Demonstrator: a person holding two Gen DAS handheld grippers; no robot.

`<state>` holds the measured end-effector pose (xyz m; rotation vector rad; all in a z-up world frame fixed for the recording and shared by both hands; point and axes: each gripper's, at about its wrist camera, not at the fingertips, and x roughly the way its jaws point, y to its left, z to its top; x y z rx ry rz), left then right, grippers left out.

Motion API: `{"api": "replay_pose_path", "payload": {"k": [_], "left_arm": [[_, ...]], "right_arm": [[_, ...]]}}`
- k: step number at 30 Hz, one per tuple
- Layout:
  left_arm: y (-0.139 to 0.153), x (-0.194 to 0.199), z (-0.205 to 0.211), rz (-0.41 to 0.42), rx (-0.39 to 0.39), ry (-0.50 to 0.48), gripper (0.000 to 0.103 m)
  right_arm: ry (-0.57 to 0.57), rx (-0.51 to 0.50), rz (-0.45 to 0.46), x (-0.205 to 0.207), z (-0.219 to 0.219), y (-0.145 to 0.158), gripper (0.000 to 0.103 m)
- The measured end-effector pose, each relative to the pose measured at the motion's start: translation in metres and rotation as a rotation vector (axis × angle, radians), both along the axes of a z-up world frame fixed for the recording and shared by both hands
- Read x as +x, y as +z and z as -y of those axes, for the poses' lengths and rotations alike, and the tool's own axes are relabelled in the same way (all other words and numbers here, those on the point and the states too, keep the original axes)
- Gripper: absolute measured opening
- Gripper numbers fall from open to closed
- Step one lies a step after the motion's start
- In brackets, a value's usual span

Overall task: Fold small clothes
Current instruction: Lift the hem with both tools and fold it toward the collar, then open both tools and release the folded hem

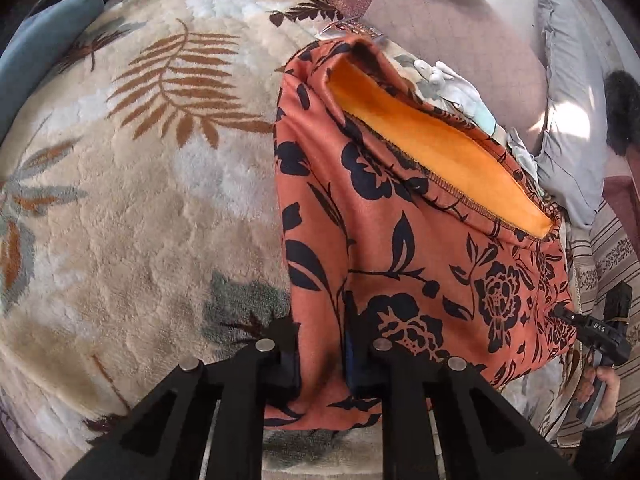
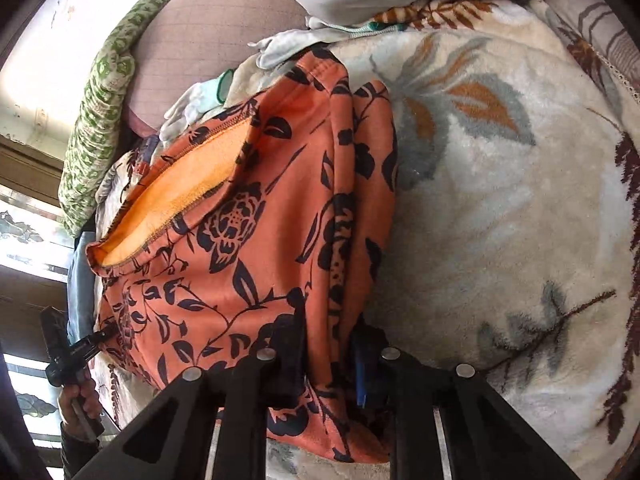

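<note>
A small rust-orange garment (image 1: 400, 208) with a black flower print lies on a plush blanket, its open hem showing bright orange fleece lining (image 1: 440, 148). My left gripper (image 1: 320, 344) is shut on the near left corner, cloth bunched between its pads. At the far right of the left wrist view, the right gripper (image 1: 560, 312) pinches the other corner. In the right wrist view the same garment (image 2: 260, 240) is folded along a ridge, and my right gripper (image 2: 326, 344) is shut on that fold. The left gripper (image 2: 104, 334) bites the cloth's edge at the lower left.
The cream leaf-patterned blanket (image 1: 140, 200) (image 2: 500, 200) spreads under everything. Small white and mint clothes (image 1: 452, 84) (image 2: 192, 100) lie behind the garment. A green-patterned pillow (image 2: 100, 100), grey cloth (image 1: 560, 120) and a blue cloth (image 1: 40, 60) border the area. A hand (image 1: 604, 392) holds the other gripper.
</note>
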<state>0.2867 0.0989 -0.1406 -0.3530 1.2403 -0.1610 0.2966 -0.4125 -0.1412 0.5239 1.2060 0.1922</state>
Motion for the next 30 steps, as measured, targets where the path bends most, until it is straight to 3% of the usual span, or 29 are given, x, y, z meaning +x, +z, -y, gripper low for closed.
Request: {"api": "replay_pose_path", "payload": {"k": [6,11,15,17,19,20,21,23,24,25,27,30], "left_arm": [[0.073,-0.019,0.003,0.116,0.022,-0.017,0.016],[0.108,-0.077,-0.004,0.152,0.018,-0.030,0.016],[0.085,-0.143,-0.012,0.112,0.003,-0.037,0.017],[0.046,-0.165,-0.021,0.036,0.007,-0.036,0.021],[0.006,-0.174,-0.028,-0.047,0.053,-0.008,0.034],[-0.005,-0.176,-0.034,-0.041,0.044,0.017,0.037],[-0.002,-0.180,-0.041,-0.009,-0.001,0.046,0.038],[0.016,-0.184,-0.051,0.017,0.000,0.100,0.039],[0.029,-0.187,-0.055,0.061,-0.005,0.117,0.040],[0.044,-0.189,-0.059,0.112,-0.010,0.124,0.043],[0.071,-0.193,-0.060,0.196,0.006,0.130,0.058],[0.092,-0.191,-0.045,0.261,0.020,0.060,0.060]], "right_arm": [[0.045,0.007,0.057,-0.019,-0.005,0.059,0.015],[0.077,-0.010,0.087,-0.068,-0.014,0.091,0.014],[0.077,0.027,0.055,-0.140,-0.014,0.075,0.014],[0.051,0.038,0.011,-0.175,-0.011,0.046,0.019],[0.006,0.034,-0.057,-0.196,-0.005,0.003,0.024],[-0.027,0.028,-0.090,-0.203,0.001,-0.016,0.024],[-0.073,0.084,-0.045,-0.209,0.009,-0.021,0.027],[-0.164,0.097,-0.021,-0.217,0.021,-0.009,0.044],[-0.191,0.068,0.016,-0.220,0.024,0.004,0.063],[-0.207,0.038,0.071,-0.222,0.025,0.019,0.066],[-0.194,-0.004,0.160,-0.220,0.018,0.049,0.066],[-0.070,-0.046,0.272,-0.206,-0.015,0.080,0.066]]}}
